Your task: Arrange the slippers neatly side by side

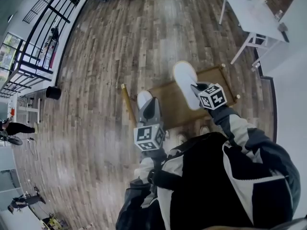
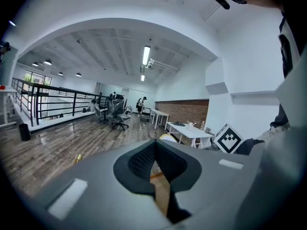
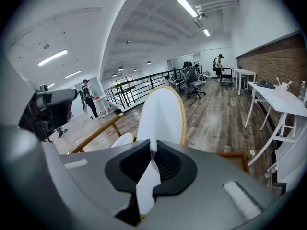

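White flat slipper with a tan rim [image 3: 162, 114]: pinched by one edge in the right gripper [image 3: 152, 150], whose dark ribbed pads are closed on the white material. The slipper stands up out of the jaws, pale underside outward. From overhead it hangs over the far right part of the low brown wooden stand [image 1: 172, 110], clear of the stand's surface.

Second white slipper with a tan rim [image 1: 144, 98]: at the left end of the stand, near the pale post at the stand's left corner. It is well apart from the held slipper and not aligned with it.

Left gripper [image 1: 150, 102]: over the left end of the stand, on the person's side of the second slipper. Its jaws are pressed together with nothing between them; only the stand's brown top shows through the slit. Whether its tips touch that slipper cannot be told.

Surroundings: grey-brown plank floor [image 1: 120, 47] around the stand; white table [image 1: 254, 18] beyond the stand's right corner; black metal railing [image 1: 45, 18] far to the stand's left, with a black bin [image 1: 53, 92] near it.
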Motion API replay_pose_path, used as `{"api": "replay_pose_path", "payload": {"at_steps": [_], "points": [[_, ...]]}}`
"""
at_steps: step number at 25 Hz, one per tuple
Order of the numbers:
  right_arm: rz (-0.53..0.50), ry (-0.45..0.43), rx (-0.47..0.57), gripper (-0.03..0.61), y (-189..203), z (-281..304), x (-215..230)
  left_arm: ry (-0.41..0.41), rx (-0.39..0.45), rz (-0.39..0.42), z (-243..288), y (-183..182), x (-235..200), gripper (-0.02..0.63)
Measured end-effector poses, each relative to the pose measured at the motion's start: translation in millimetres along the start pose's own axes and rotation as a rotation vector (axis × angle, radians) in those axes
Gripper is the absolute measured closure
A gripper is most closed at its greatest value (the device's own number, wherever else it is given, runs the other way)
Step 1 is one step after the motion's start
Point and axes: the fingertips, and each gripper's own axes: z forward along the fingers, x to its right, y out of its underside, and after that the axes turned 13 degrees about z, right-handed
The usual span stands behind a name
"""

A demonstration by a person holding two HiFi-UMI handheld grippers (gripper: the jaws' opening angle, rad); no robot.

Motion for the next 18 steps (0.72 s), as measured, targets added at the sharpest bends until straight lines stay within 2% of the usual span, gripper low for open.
{"api": "replay_pose_path", "payload": {"at_steps": [6,9,18], "points": [[-0.019,-0.048,-0.078,0.551,28,41,-51,-0.026,-0.013,0.001,-23,13,-24,0.598],[0.008,-0.056,-0.116,0.551,43,65,-67,-0.041,-0.013,0.009,-35,15,-34,0.598],[0.052,0.033,-0.275,0.551,100,145,-74,-0.02,-0.035,0.043,-51,24,-40,0.598]]}}
